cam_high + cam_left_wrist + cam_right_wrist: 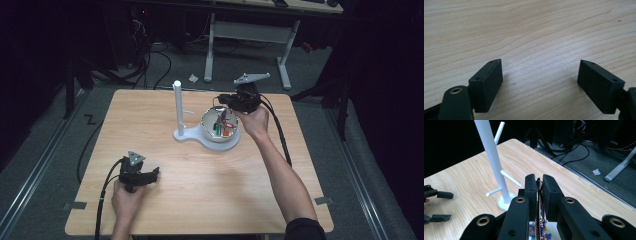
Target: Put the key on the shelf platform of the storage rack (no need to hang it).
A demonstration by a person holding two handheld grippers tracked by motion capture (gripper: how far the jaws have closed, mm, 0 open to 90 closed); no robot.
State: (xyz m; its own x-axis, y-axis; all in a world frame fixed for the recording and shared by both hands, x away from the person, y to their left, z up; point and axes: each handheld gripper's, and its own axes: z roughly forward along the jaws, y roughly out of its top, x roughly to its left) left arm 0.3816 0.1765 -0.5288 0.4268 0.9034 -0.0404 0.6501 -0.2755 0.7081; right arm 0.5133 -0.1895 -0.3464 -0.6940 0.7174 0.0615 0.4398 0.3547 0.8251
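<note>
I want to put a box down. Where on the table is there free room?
Free: the table between the left gripper and the right forearm, and the far left corner beside the white stand. Crowded: around the bowl, where the right gripper hangs.

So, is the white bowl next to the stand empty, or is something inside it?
Not empty. The high view shows small coloured items, green and orange among them, inside the white bowl. What they are is too small to tell.
</note>
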